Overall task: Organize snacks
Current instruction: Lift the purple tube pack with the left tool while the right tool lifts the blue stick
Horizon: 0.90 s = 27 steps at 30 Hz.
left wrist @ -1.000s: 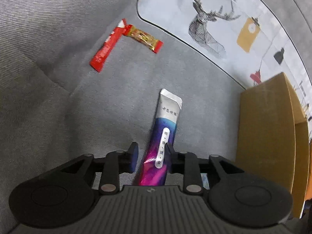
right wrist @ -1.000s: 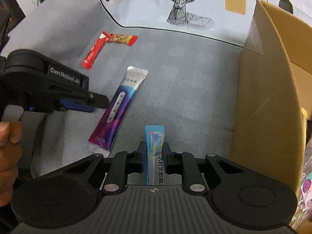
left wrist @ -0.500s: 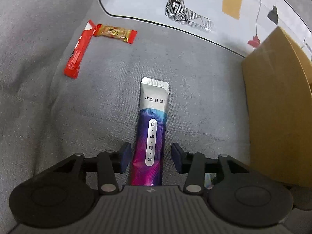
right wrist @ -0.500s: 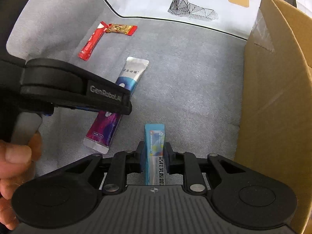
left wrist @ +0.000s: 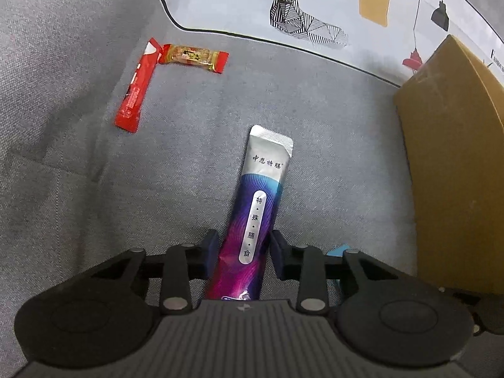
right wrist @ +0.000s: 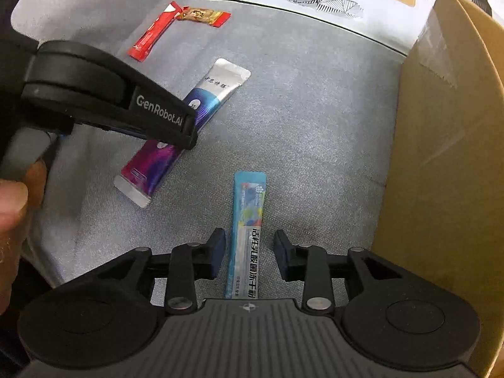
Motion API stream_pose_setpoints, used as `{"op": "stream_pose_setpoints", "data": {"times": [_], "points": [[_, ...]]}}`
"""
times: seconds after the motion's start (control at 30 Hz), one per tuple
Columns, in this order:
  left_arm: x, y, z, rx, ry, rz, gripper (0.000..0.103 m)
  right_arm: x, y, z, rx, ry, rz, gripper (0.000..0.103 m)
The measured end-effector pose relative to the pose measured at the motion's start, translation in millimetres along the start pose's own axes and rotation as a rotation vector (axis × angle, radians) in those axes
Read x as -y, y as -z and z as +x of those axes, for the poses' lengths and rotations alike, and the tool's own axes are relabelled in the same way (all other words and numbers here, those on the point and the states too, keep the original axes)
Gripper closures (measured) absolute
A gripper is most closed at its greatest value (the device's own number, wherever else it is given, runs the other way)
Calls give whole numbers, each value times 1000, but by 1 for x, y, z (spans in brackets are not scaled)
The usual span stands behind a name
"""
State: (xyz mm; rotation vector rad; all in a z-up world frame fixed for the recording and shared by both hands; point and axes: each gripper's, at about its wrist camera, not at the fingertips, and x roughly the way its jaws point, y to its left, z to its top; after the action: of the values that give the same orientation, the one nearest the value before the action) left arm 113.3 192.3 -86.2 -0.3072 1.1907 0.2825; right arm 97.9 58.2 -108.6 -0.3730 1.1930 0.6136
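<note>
A purple and silver sachet (left wrist: 255,208) lies on the grey sofa fabric (left wrist: 330,110). My left gripper (left wrist: 244,245) is closing on its lower half, and both pads touch its edges. In the right wrist view one of the left gripper's fingers (right wrist: 151,116) crosses over this purple sachet (right wrist: 217,91). A blue sachet (right wrist: 249,220) lies flat between the fingers of my right gripper (right wrist: 249,245). Those jaws are closing, with a gap on each side of the sachet.
A red stick sachet (left wrist: 135,88) and a gold bar with red ends (left wrist: 192,58) lie touching at the far left. A cardboard box (right wrist: 441,157) stands at the right. A deer-print cushion (left wrist: 315,6) lies behind. A person's hand (right wrist: 12,201) holds the left gripper.
The left jaws opened wide around the purple sachet, then came back in onto it. The right pads, pressed on the blue sachet before, now stand off it. The left gripper shifted right.
</note>
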Motion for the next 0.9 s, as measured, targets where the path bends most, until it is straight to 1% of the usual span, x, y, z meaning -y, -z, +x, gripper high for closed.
{"op": "stream_pose_setpoints", "data": {"times": [0.07, 0.17, 0.23, 0.33, 0.43, 0.5, 0.57, 0.63, 0.77, 0.9], "points": [[-2, 0, -2, 13, -3, -14, 73, 4, -2, -4, 33, -8, 15, 85], [-7, -3, -6, 29, -15, -40, 74, 9, -7, -16, 109, -16, 42, 85], [-10, -3, -6, 29, -13, -55, 74, 15, -8, -18, 125, -11, 70, 85], [-12, -3, -6, 17, -18, -63, 73, 20, -8, -15, 109, -23, 98, 85], [-14, -3, -2, -6, -2, -78, 72, 20, -8, -13, 99, -44, 81, 84], [-13, -3, -2, -4, -8, -74, 71, 16, -8, -11, 90, -57, 70, 83], [-12, -3, -1, -3, -11, -71, 69, 12, -8, -9, 76, -57, 57, 81], [-11, -3, -1, -2, -13, -70, 68, 10, -8, -5, 56, -62, 57, 81], [-11, -2, 0, -2, -12, -70, 67, 8, -6, -2, 23, -40, 48, 80], [-10, -2, 1, -3, -13, -66, 64, 8, -5, -3, 11, -39, 36, 79]]}}
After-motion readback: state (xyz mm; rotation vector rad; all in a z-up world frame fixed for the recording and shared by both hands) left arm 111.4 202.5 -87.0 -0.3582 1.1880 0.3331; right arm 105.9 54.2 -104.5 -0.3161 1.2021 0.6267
